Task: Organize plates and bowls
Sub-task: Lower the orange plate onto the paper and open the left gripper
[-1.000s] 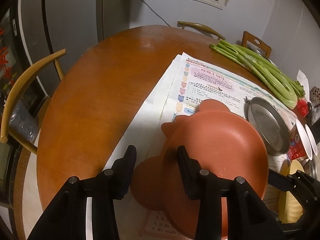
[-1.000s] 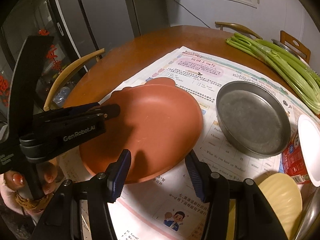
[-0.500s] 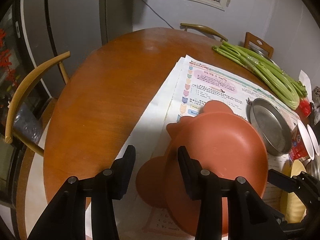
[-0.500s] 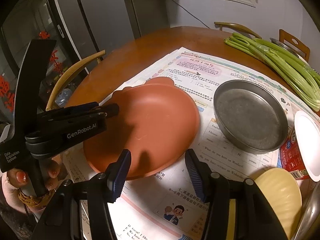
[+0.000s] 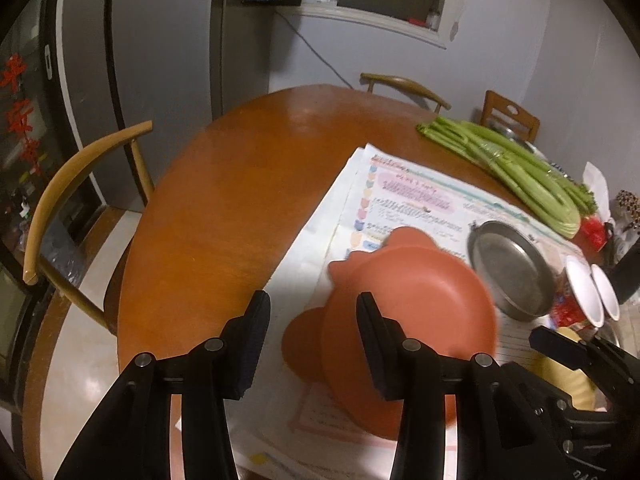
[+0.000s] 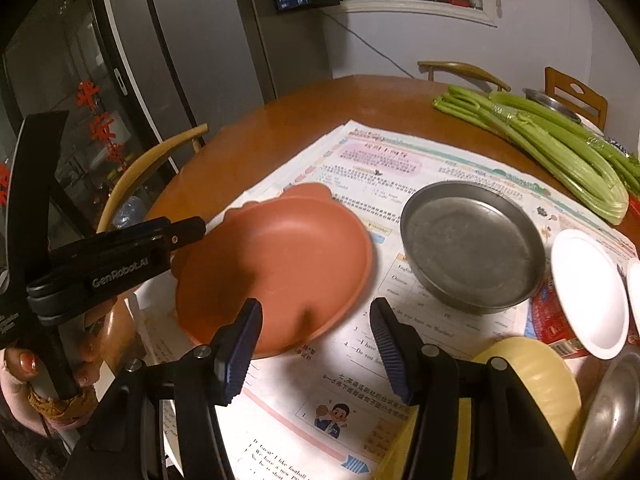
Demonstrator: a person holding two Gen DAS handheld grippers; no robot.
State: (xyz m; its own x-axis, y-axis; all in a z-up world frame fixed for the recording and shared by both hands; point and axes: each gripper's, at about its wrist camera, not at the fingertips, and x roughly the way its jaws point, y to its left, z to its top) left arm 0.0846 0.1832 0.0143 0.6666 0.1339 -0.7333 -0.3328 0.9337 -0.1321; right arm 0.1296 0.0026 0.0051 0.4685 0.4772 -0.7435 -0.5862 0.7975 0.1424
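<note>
Our left tool (image 5: 311,306) hovers over the near-left edge of the terracotta plate (image 6: 280,272). Its jaws stand apart and press on nothing, though one small ear of the plate shows in the gap below them. The plate lies flat on the newspaper (image 6: 400,168) that covers part of the worktop (image 5: 224,208). It looks rigid, matte and fairly light, perhaps plastic or bamboo fibre, so we judge that it should not slip much. Its thin raised rim or one of the ear lobes offers the best place to pinch. Our right tool (image 6: 316,312) hangs over the plate's near edge, open and empty. Just right of the plate sits the metal dish (image 6: 472,248), apart from it. It looks stiff, smooth and likely slippery, so we would take it by the rim. Further right of the plate and nearer to us is the yellow bowl (image 6: 532,376).
</note>
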